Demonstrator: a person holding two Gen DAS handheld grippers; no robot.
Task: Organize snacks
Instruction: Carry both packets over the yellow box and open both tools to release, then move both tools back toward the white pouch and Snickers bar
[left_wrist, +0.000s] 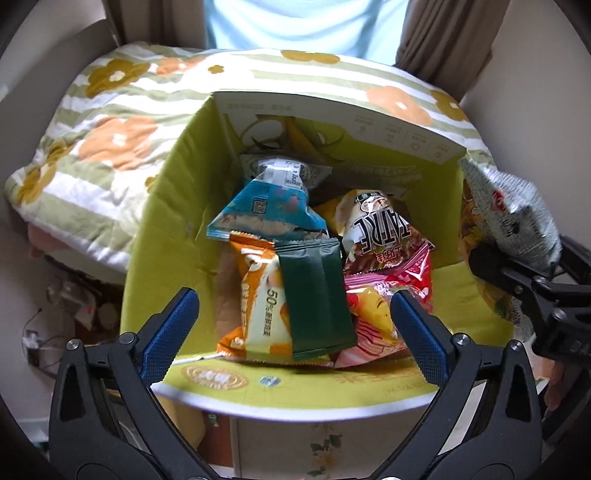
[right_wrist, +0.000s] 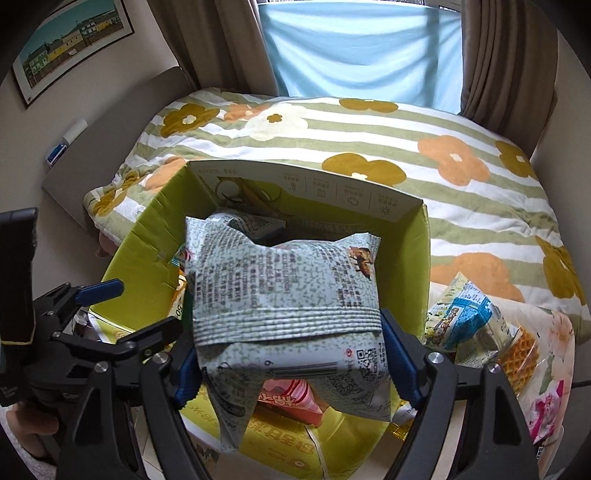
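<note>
1. Green cardboard box (left_wrist: 177, 206) stands open on the flowered quilt (left_wrist: 92, 147), already partly filled with snack packets; it is where the snacks are being gathered.
2. Held by the right gripper (right_wrist: 291, 354), a pale speckled snack bag (right_wrist: 284, 295) is clamped by its lower part between the blue pads (right_wrist: 400, 362), one pad on each side edge. Its free end points away from the fingers, toward the far wall of the box.
3. That bag hangs over the box opening, above its near right part, so the box lies straight below and slightly ahead of the right fingers. In my judgement the drop needs only a lowering and a release, not a sideways carry.
4. The left gripper (left_wrist: 295, 314) hovers over the near edge of the box with its jaws wide apart and nothing between them. Just beyond them lie a dark green packet (left_wrist: 317, 295) and an orange packet (left_wrist: 255, 295), long axes running away from the fingers.
5. More packets, among them a blue-and-white packet (right_wrist: 465, 317), lie outside the box on its right, nearer the right hand than the left, so the right hand looks better placed to fetch them once the bag is dropped.
</note>
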